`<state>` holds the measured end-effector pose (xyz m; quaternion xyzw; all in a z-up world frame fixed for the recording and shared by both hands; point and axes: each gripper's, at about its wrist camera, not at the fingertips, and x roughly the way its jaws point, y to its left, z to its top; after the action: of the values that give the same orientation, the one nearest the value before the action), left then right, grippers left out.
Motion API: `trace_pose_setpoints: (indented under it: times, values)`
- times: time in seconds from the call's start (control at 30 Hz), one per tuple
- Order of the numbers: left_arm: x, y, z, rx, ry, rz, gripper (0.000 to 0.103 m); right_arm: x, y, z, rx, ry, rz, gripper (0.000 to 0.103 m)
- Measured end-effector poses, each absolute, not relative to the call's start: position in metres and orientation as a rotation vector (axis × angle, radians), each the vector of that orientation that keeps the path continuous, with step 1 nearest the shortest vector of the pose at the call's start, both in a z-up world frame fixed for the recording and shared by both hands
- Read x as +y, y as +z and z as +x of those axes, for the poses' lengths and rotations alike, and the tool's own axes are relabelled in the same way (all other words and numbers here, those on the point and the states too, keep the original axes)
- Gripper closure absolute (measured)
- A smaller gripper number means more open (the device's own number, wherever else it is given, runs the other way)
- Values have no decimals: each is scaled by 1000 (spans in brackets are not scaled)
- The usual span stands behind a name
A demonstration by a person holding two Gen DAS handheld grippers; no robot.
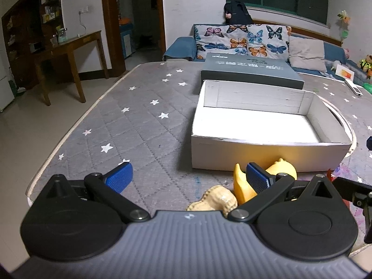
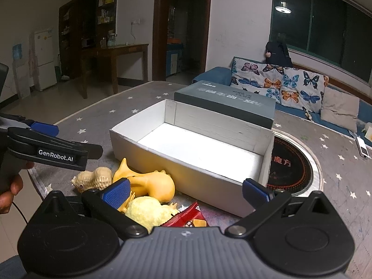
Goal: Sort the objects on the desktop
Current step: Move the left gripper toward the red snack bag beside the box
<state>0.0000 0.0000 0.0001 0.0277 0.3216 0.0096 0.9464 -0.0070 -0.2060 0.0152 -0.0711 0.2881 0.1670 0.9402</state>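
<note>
An open white box (image 1: 267, 153) (image 2: 186, 176) stands empty on the grey star-patterned table. In front of it lie a yellow rubber duck (image 1: 241, 186) (image 2: 151, 183), a beige peanut-shaped toy (image 1: 216, 201) (image 2: 95, 179), a fluffy yellow plush (image 2: 148, 211) and a red snack packet (image 2: 188, 218). My left gripper (image 1: 188, 176) is open and empty, low over the table, its right finger just in front of the duck; it also shows in the right wrist view (image 2: 46, 144). My right gripper (image 2: 186, 190) is open and empty above the plush and packet.
The box's dark grey lid (image 1: 251, 69) (image 2: 225, 104) lies behind the box. A round black mat (image 2: 293, 167) sits under the box's right side. A white remote (image 2: 362, 148) lies at the far right. The table edge (image 1: 69, 130) runs along the left.
</note>
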Motion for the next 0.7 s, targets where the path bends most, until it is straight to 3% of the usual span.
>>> trace_pose_setpoints:
  times: [0.37, 0.7]
  values:
    - [5, 6, -2, 661, -90, 24, 0, -221, 14, -22, 613, 378, -180, 0]
    - [-37, 11, -18, 637, -400, 86, 0, -237, -10, -22, 702, 375, -216, 0]
